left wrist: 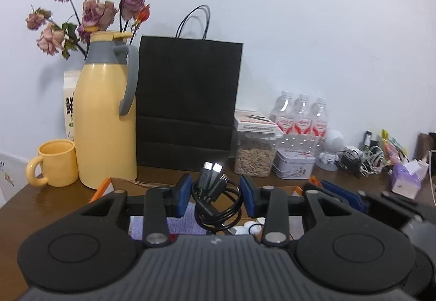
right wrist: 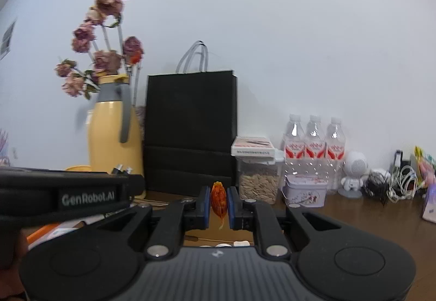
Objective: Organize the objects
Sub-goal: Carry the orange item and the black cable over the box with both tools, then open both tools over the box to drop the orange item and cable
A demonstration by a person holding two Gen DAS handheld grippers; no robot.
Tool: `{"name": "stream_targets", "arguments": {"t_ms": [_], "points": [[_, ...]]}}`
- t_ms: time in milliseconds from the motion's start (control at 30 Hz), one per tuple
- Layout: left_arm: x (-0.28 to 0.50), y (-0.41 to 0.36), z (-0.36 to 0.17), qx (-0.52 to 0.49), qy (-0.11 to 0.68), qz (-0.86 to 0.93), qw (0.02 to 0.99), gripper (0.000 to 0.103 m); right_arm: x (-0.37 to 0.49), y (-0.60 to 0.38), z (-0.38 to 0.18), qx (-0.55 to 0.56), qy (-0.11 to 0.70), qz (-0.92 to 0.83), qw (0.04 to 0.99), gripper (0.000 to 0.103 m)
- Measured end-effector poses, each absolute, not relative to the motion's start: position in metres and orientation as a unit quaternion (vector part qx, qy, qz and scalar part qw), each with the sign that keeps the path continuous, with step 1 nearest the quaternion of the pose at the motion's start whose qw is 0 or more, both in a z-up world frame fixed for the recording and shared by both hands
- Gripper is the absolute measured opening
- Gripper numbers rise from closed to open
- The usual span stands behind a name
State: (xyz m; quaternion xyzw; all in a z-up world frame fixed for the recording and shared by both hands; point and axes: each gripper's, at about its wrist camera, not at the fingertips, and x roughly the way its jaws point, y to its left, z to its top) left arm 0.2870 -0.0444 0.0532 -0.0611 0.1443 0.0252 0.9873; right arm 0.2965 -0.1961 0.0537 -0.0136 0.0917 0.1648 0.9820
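Note:
My left gripper (left wrist: pixel 215 187) is shut on a coiled black USB cable (left wrist: pixel 218 205). The coil hangs between the blue pads and its two metal plugs (left wrist: pixel 212 166) stick up. Below it lies an open cardboard box (left wrist: pixel 120 181) with orange flaps, holding small white items (left wrist: pixel 250 228). My right gripper (right wrist: pixel 219 201) is shut on a small orange-red translucent object (right wrist: pixel 219 197), pinched upright between its pads. In the right wrist view the left gripper's black body (right wrist: pixel 81 193) crosses the left side. The right gripper's blue pads (left wrist: pixel 343 196) show at the right of the left wrist view.
Along the wall on the brown table (right wrist: pixel 368 219) stand a yellow thermos jug (left wrist: pixel 106 121) with dried flowers behind it, a yellow mug (left wrist: pixel 55 162), a black paper bag (left wrist: pixel 188 99), a seed jar (left wrist: pixel 254 156), a tin (left wrist: pixel 294 167), three water bottles (left wrist: pixel 299 115), a white figurine (right wrist: pixel 353 175) and tangled cables (right wrist: pixel 392 186).

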Motion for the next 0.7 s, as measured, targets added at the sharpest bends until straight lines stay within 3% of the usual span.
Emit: {"name": "stream_targets", "arguments": {"t_ms": [700], "points": [[0.297, -0.042, 0.033, -0.053, 0.167, 0.036, 0.984, 0.041, 0.315, -0.207, 0.026, -0.006, 0.142, 0.164, 0.976, 0.013]]}}
